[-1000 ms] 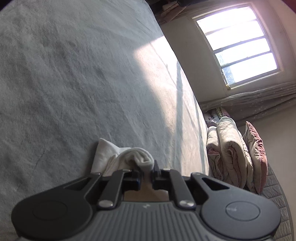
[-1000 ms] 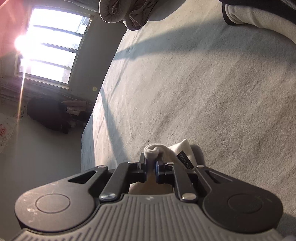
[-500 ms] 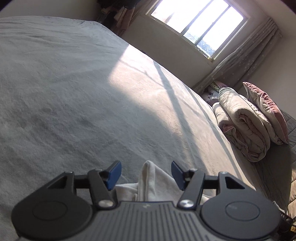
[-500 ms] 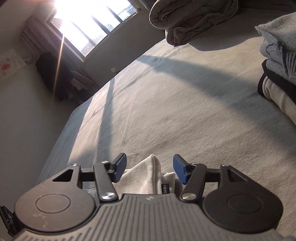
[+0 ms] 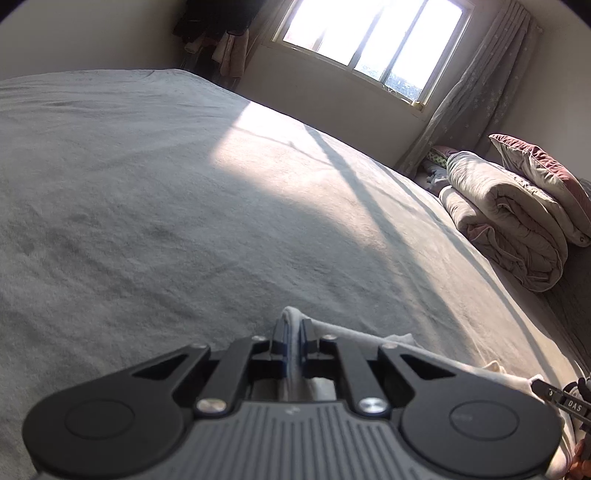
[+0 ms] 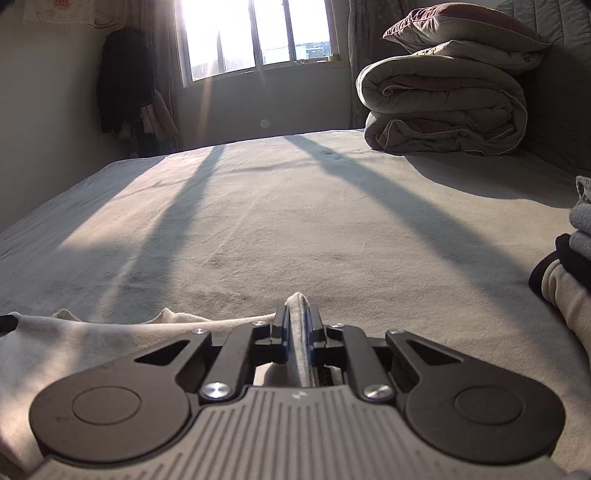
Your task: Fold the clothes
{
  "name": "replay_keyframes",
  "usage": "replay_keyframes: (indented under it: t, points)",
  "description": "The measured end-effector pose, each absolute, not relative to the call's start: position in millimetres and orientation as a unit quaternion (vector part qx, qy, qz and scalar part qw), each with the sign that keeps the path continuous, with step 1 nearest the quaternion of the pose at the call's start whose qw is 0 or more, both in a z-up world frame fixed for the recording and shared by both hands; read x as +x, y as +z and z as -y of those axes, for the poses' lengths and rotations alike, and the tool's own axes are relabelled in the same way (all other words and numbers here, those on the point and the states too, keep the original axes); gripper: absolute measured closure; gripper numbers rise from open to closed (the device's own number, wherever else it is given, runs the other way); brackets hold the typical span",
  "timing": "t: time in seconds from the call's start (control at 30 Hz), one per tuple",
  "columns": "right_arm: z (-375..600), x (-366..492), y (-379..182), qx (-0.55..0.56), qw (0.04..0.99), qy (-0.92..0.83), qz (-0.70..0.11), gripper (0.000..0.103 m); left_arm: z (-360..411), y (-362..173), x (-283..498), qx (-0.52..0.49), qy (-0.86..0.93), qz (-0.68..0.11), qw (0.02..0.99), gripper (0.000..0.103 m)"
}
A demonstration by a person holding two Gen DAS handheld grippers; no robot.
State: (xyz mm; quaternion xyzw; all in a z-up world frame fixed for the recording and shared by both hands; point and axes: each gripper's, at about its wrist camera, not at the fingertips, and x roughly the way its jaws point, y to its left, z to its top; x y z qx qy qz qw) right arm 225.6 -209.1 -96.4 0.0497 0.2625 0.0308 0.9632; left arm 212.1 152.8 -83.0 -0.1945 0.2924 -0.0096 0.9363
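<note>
A white garment (image 6: 74,343) lies at the near edge of a grey bed. My right gripper (image 6: 297,317) is shut on a fold of its edge, and the cloth spreads out to the left below it. In the left wrist view my left gripper (image 5: 293,329) is shut on another fold of the same white garment (image 5: 369,338), whose edge stretches off to the right toward the other gripper at the frame's right edge. Both grippers sit low over the bed.
The grey bed (image 5: 184,206) stretches ahead toward a bright window (image 6: 255,33). A rolled duvet (image 6: 443,110) with a pillow on top lies at the far right. A stack of folded clothes (image 6: 569,273) sits at the right edge. Dark clothes (image 6: 122,81) hang by the wall.
Both grippers were shut on the garment a second ago, opened half a second ago, and are now shut on folds of it again. Both views have levelled toward the window.
</note>
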Motion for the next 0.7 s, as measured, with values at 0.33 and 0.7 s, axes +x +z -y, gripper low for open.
replay_keyframes:
  t: [0.33,0.7]
  points:
    - [203,199,-77,0.024,0.969,0.023,-0.244,0.054,-146,-34,192,-0.171,-0.017,-0.255,0.952,0.082]
    - [181,206,-92,-0.026,0.952,0.068,-0.297,0.058,-144,-73,185,-0.178,-0.028,-0.288,0.941,0.097]
